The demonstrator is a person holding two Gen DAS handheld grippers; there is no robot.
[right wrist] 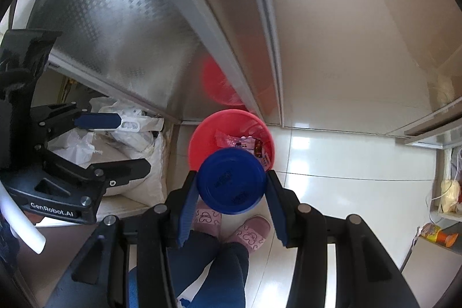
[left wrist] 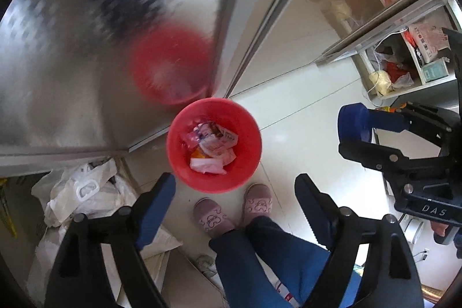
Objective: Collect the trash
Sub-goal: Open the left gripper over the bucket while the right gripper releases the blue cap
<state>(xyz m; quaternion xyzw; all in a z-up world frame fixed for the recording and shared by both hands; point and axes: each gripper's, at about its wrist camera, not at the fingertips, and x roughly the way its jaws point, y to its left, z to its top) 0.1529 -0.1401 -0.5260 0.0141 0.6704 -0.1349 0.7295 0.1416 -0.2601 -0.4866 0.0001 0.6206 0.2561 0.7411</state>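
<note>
**Inspector:** Your left gripper sits closest to its lens, jaws spread wide with nothing between them, pointing almost straight down over the red bin. That placement suits a drop: whatever goes loose there should land among the wrappers already inside.

**Operator:** And the right gripper?

**Inspector:** Your right gripper is clamped on a blue lid, pads pressing its rim from both sides. You hold it just above the bin's near edge, flat face toward the lens, presumably waiting its turn.

**Operator:** Is the bin well placed?

**Inspector:** It stands on the floor tiles against the metal cabinet, just ahead of your slippers, so both grippers reach it without stepping. White bags lie beside it, untouched.
</note>
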